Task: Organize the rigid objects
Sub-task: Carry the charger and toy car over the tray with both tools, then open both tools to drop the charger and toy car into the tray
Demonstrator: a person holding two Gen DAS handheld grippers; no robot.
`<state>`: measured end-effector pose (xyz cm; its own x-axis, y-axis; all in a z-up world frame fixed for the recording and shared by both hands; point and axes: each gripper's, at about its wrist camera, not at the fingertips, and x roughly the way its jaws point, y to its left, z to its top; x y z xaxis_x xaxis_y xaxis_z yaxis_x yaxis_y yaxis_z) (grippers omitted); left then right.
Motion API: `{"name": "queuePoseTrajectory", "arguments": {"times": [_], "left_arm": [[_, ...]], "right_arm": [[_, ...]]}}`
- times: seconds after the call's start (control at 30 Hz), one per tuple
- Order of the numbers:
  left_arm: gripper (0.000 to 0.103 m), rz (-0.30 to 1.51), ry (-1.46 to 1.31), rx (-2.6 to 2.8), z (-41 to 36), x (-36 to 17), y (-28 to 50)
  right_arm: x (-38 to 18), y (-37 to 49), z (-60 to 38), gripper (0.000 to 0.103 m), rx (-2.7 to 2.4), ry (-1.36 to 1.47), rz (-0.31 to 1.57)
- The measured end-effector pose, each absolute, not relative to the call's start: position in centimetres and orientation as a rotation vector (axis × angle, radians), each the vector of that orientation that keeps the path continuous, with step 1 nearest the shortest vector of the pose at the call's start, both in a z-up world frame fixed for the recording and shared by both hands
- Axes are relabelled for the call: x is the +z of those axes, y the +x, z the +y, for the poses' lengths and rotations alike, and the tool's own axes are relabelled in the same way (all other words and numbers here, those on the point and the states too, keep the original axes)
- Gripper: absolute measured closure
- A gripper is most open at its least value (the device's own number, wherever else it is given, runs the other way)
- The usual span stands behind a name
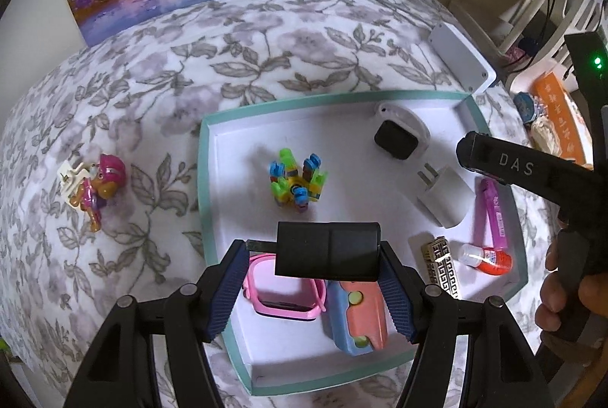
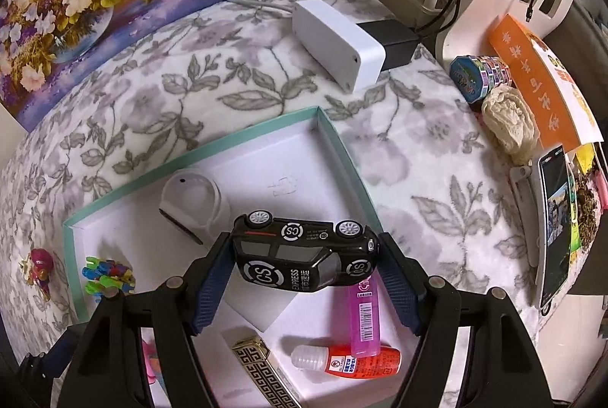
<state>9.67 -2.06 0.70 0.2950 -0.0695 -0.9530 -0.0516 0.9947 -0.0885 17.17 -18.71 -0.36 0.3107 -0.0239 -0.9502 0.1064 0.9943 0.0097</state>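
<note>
Floral bedding carries a teal tray (image 1: pixel 207 180); left claw (image 1: pixel 311 284) clamps a black cylinder (image 1: pixel 328 250), right claw (image 2: pixel 306 279) clamps a toy car (image 2: pixel 304 256).

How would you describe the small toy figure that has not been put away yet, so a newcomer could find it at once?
Start from the teal-rimmed tray on the floral blanket. Outside the tray's left wall, alone on the blanket, lies the toy figure. It is a brown pup with a magenta helmet and cream wings, the only toy outside the tray apart from what the claws hold.
</note>
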Motion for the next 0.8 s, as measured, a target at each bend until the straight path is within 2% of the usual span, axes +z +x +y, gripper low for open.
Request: {"name": "queuePoseTrajectory", "arguments": {"times": [0.6,0.73,0.8], "left_arm": [[0.033,1.302,-0.062,0.011,-3.1,-0.8,9.8],[0.031,1.312,-0.07,0.008,-3.2,-0.9,9.8],[0.03,1.312,-0.07,0.007,-3.2,-0.8,9.9]], "right_arm": [[-0.7,17.5,-18.3,0.027,-0.083,0.048,1.269],[-0.3,17.5,-18.2,0.02,-0.089,0.042,1.253],[-0.2,17.5,-18.3,0.02,-0.079,0.049,1.251]]}}
